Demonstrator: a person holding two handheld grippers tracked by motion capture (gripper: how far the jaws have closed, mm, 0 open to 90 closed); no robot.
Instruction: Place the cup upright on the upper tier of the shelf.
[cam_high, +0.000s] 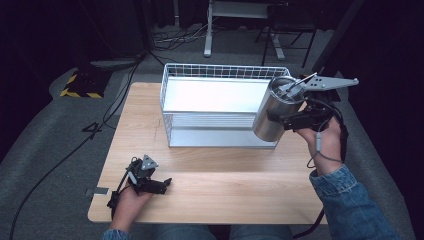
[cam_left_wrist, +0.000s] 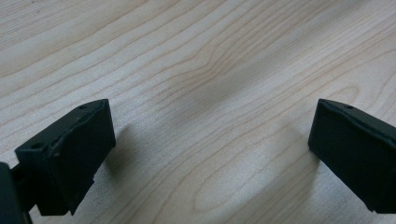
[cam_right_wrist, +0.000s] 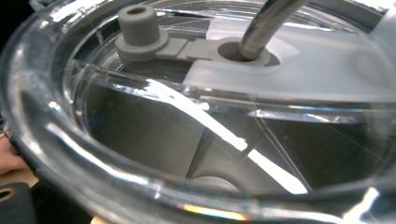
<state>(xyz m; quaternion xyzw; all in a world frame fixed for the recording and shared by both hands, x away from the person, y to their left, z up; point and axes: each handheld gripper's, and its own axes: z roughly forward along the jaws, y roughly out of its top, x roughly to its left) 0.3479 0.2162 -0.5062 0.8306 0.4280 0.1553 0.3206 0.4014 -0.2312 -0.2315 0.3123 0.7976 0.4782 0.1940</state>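
- We see the right claw (cam_high: 280, 119) clenched around a steel tumbler (cam_high: 274, 109), gripping its side wall and holding it in the air, clear of the worktop (cam_high: 210, 190).
- We find the tumbler tilted, its lidded top leaning toward the far right, just beside the right end of the white wire rack (cam_high: 218, 106); from the high view we cannot tell whether the two touch.
- In the right gripper view we look straight onto the tumbler's clear lid (cam_right_wrist: 140, 116): a metal straw (cam_right_wrist: 261, 25) passes through a hole in it, and a grey stopper (cam_right_wrist: 139, 30) sits alongside on a short tab.
- Through the lid we see the dark steel interior; no contents are discernible.
- We note the rack stands on the far half of the worktop, with a white upper shelf and a second level below.
- The left claw (cam_high: 162, 184) rests low at the near left of the worktop, released: in the left gripper view its two black jaws stand wide apart with bare wood grain between them.
- The left hand (cam_high: 131, 197) holds its claw pointing right, well apart from rack and tumbler.
- The right forearm wears a denim sleeve (cam_high: 350, 200).
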